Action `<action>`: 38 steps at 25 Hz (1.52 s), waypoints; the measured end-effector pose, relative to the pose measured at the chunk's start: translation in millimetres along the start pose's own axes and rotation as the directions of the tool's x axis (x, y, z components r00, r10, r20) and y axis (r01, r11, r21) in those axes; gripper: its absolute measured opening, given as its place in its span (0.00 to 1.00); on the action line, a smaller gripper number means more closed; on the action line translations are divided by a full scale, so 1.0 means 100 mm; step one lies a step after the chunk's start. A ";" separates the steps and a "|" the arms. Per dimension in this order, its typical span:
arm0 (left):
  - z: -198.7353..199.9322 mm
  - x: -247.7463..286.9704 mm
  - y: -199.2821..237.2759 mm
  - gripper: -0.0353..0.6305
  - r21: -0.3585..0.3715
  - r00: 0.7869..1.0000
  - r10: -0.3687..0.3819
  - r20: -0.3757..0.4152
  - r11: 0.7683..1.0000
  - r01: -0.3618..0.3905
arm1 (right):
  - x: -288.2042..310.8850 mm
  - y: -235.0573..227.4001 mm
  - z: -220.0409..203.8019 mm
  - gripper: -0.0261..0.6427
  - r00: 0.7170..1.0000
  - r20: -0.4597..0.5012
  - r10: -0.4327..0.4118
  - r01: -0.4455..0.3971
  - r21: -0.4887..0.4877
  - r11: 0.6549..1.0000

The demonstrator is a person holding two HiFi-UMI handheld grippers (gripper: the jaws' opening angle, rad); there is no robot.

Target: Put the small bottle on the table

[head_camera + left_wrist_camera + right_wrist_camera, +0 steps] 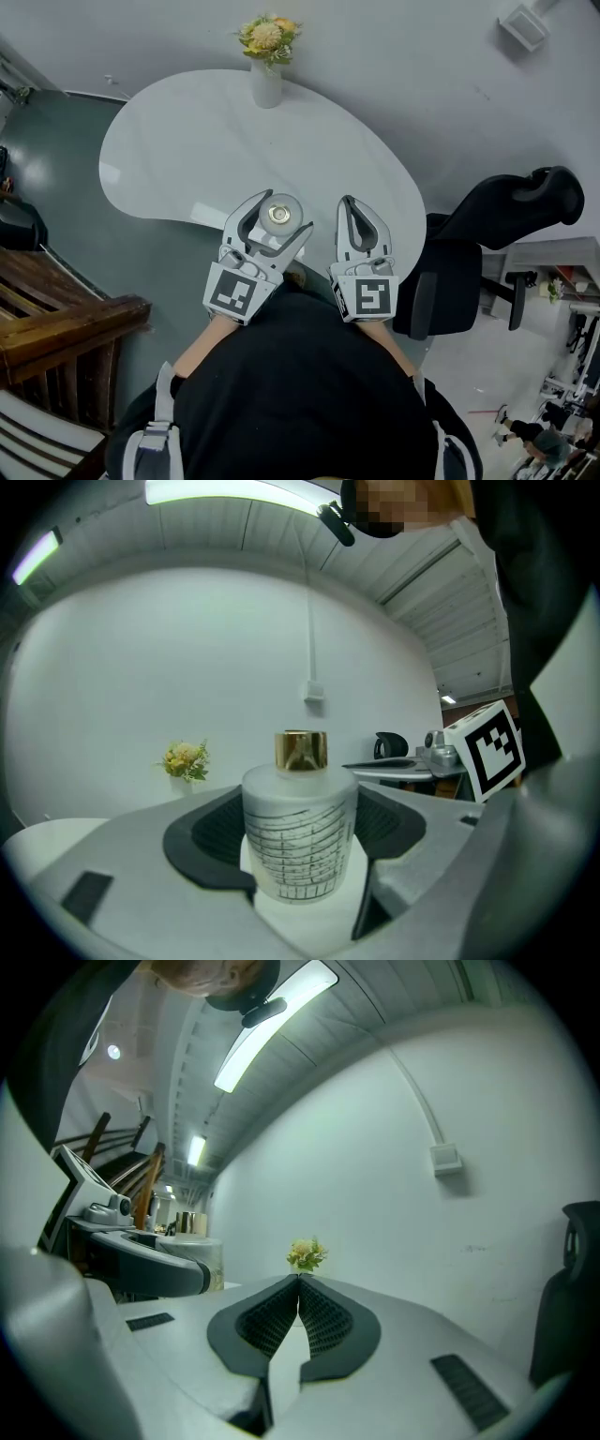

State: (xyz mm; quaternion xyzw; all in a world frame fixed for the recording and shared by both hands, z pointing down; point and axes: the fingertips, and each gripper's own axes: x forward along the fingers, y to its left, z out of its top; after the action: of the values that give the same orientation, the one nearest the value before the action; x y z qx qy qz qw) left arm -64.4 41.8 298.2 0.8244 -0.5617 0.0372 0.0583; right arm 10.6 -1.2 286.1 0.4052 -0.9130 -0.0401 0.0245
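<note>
Two tongs: left tongs point(279, 217) are clamped on the small bottle point(298, 841), which stands upright; right tongs point(299, 1288) are pressed together, empty. The bottle appears to hang over the near edge of the tabletop point(187, 141). Step: carry. Next: lower it, then release.

White table point(169, 159) with wide bare top open, flower vase point(266, 82) at far edge, black chair point(469, 253) beside its right end

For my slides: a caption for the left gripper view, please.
Left gripper shut on a frosted, gold-capped bottle, held upright, with flowers beyond.
</note>
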 end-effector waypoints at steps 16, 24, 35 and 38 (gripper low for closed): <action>0.05 0.53 0.10 0.56 0.042 0.984 -0.177 -0.037 0.983 0.179 | 0.19 -0.32 -0.07 0.07 0.987 -0.032 -0.155 0.156 0.016 0.988; -0.12 0.83 0.11 0.56 0.044 0.965 -0.254 -0.064 0.965 0.257 | 0.23 -0.43 -0.26 0.07 0.976 -0.091 -0.197 0.199 0.011 0.980; -0.44 1.22 0.14 0.56 0.016 0.943 -0.318 -0.096 0.947 0.321 | 0.37 -0.55 -0.58 0.07 0.966 -0.101 -0.240 0.244 0.034 0.969; -0.55 1.31 0.15 0.56 -0.001 0.938 -0.328 -0.112 0.944 0.330 | 0.38 -0.58 -0.72 0.07 0.962 -0.135 -0.236 0.241 0.026 0.970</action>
State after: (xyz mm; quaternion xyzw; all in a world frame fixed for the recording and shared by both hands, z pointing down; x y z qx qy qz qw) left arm -30.4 -76.7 370.2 0.9038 -0.4118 0.0773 0.0874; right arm 32.9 -72.0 352.6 0.5143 -0.8547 0.0031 0.0709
